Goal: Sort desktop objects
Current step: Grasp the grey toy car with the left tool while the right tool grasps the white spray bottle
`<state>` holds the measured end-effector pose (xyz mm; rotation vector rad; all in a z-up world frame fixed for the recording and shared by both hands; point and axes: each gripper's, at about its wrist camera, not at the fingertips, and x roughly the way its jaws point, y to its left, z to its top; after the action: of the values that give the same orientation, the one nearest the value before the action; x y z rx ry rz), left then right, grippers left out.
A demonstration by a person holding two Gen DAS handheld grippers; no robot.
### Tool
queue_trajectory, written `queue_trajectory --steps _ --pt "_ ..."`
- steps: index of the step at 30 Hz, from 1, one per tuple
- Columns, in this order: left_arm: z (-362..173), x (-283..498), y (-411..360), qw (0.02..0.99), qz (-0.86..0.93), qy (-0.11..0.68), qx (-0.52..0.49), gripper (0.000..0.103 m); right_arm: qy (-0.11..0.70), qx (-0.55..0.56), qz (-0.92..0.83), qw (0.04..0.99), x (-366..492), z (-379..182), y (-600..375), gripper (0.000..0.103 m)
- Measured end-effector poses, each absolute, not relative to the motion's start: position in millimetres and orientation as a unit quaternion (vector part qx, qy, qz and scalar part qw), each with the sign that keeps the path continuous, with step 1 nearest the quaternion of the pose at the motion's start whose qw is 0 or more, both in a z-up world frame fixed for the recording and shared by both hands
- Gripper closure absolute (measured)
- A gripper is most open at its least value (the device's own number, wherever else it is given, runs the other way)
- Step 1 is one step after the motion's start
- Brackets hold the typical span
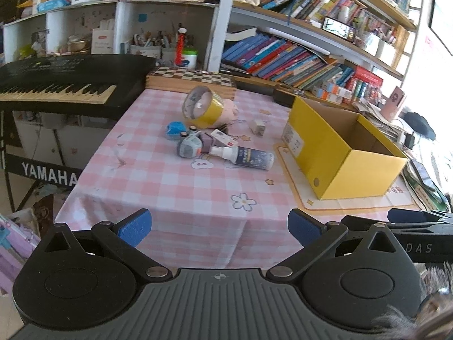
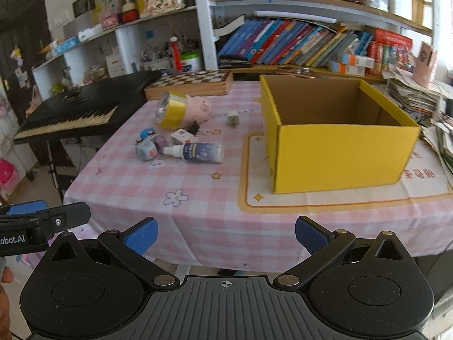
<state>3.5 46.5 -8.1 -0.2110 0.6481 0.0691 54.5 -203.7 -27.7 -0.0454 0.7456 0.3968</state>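
A pink checked tablecloth (image 1: 181,192) covers the table. Nearest, the left gripper (image 1: 219,231) and right gripper (image 2: 226,235) hang short of its edge, jaws wide and empty. Nothing seems sorted yet. Farther in lie the spray bottle (image 1: 249,157) and tape roll (image 1: 198,106); the yellow box (image 2: 334,153) looks empty. A reach comes next.

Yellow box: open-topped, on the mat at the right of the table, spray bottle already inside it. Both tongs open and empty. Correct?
One error: the yellow box looks empty in the right wrist view, and the spray bottle lies on its side on the checked tablecloth, left of the box among the other clutter. The rest holds: the box is open-topped on the mat, and left tongs and right tongs are open and empty.
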Motion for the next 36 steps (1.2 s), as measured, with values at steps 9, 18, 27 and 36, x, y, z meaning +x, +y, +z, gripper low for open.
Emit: queue_trajectory --steps 9,18,27,36 --pt "-15.8 27.3 65.8 0.934 0.071 0.328 -0.125 0.000 0.367 -0.069 0.246 0.894 88.3 -33.4 -169.0 0.000" --pt "-22.4 73.4 86.5 0.925 0.108 0.336 -0.143 0.000 0.351 -0.117 0.311 0.875 131.5 -40.5 -136.4 0.000" --pt "-27.1 127.9 96.5 0.922 0.108 0.336 -0.162 0.000 0.360 -0.143 0.363 0.848 178.1 -59.8 -124.5 0.000" --pt "-36.2 177.6 92.6 0.924 0.086 0.347 -0.133 0.022 0.362 -0.175 0.386 0.830 210.9 -73.6 -109.2 0.018"
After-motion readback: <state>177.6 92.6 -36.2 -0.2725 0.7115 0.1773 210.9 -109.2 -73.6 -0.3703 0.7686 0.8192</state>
